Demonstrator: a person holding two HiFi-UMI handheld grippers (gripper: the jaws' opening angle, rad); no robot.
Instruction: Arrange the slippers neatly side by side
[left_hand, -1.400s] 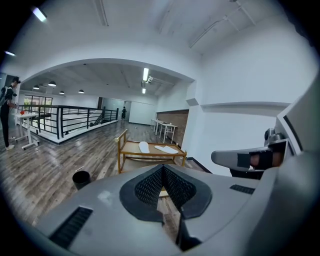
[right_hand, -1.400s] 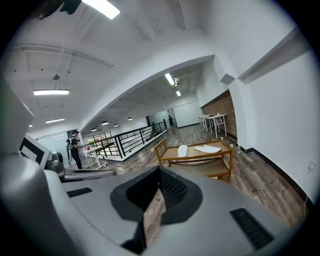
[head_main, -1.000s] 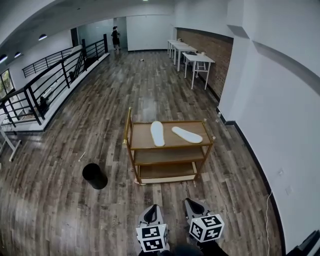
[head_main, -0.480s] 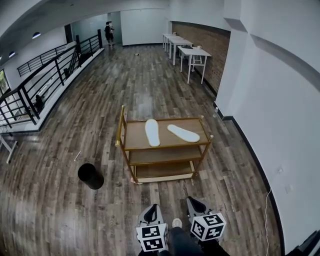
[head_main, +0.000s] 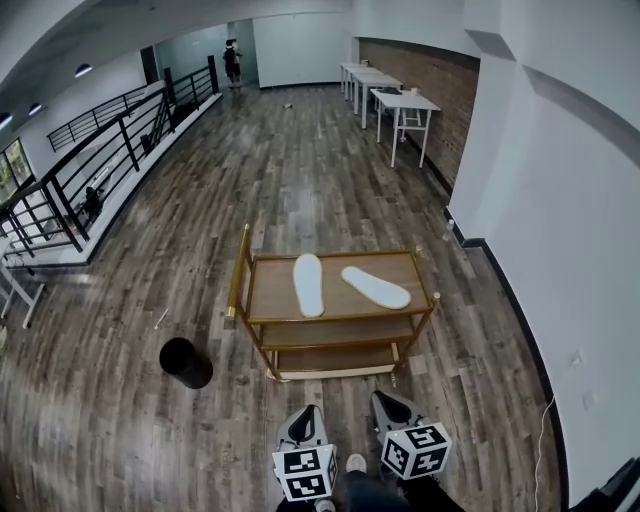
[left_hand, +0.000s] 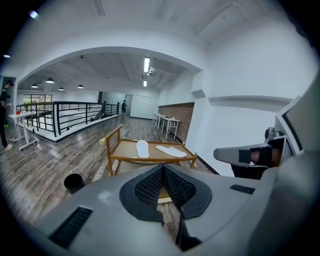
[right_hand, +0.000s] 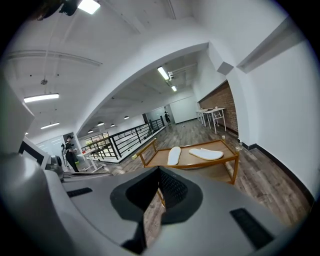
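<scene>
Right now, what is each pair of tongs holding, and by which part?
Nothing. The left tongs and right tongs are shut and empty; both slippers lie untouched on the cart.

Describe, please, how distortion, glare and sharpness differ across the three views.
Head view: fisheye bows the walls and railing, pale glare streaks the floor, yet the slippers on the cart look sharp. Left gripper view: black vignetted corners; the left tool looms large and soft. Right gripper view: same vignette, and the ceiling lamp is blown out.
</scene>
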